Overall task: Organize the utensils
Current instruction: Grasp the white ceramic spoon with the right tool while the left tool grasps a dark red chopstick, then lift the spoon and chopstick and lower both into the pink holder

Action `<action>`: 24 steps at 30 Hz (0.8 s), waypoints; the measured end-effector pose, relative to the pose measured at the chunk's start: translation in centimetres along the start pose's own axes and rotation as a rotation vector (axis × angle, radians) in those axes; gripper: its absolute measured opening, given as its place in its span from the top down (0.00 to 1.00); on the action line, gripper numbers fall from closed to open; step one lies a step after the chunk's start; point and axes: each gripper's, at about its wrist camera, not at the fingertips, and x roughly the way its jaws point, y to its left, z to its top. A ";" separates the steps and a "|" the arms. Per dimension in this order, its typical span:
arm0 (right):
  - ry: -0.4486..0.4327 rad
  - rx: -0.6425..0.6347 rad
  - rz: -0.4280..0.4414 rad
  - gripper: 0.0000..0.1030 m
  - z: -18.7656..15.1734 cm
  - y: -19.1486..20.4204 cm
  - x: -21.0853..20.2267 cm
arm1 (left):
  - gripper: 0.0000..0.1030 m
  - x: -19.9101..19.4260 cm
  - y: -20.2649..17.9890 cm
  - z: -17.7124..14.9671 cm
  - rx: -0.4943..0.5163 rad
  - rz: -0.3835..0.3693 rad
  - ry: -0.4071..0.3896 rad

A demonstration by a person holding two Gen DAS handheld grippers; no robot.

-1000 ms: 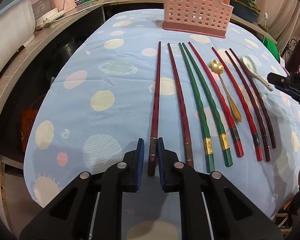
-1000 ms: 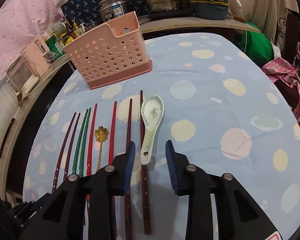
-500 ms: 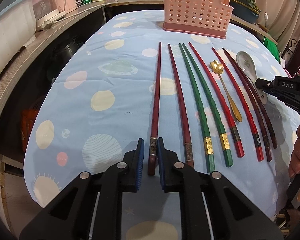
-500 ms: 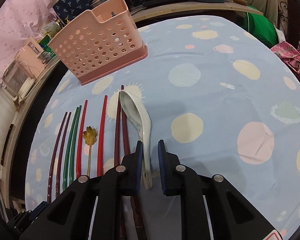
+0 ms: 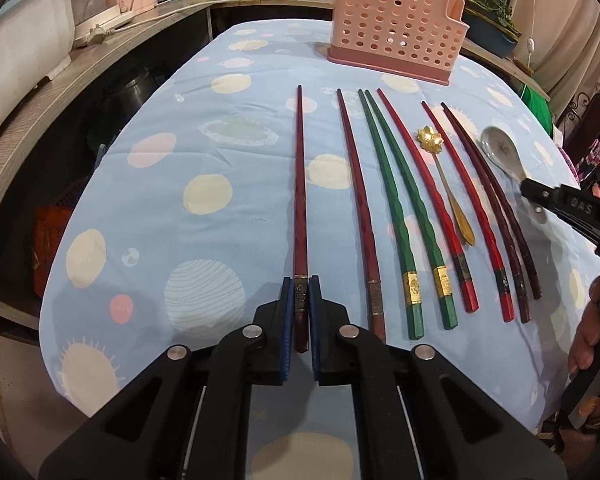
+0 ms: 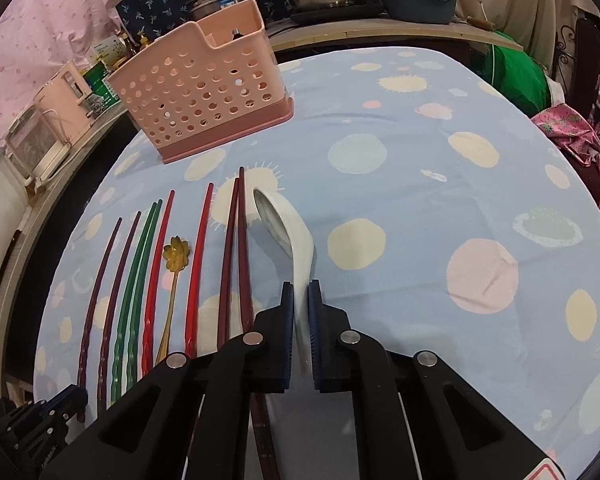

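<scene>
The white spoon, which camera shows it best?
The right wrist view: the white spoon fills the centre, its handle between the closing right gripper. The left wrist view shows only its bowl near the right edge, the handle hidden behind that gripper.

Eight chopsticks point(image 5: 396, 204), two spoons point(image 5: 446, 178) and one pink perforated basket point(image 5: 396, 36) sit on the table.

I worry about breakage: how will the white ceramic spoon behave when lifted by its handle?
The white ceramic spoon looks glazed, so probably slippery between the right gripper's closing pads. Stiff, likely brittle if dropped. Its bowl lies far from the grip, so it may droop.
</scene>
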 end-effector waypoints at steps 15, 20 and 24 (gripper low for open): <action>-0.128 0.021 0.014 0.94 1.4 -1.3 -7.3 | 0.93 -8.0 1.9 4.1 -0.054 -0.019 -0.195; -0.155 0.003 0.023 0.94 2.6 -0.8 -7.8 | 0.93 -10.3 2.2 7.8 -0.071 -0.022 -0.275; -0.185 -0.017 0.043 0.94 4.9 -0.1 -7.9 | 0.93 -11.9 2.7 11.9 -0.088 -0.031 -0.340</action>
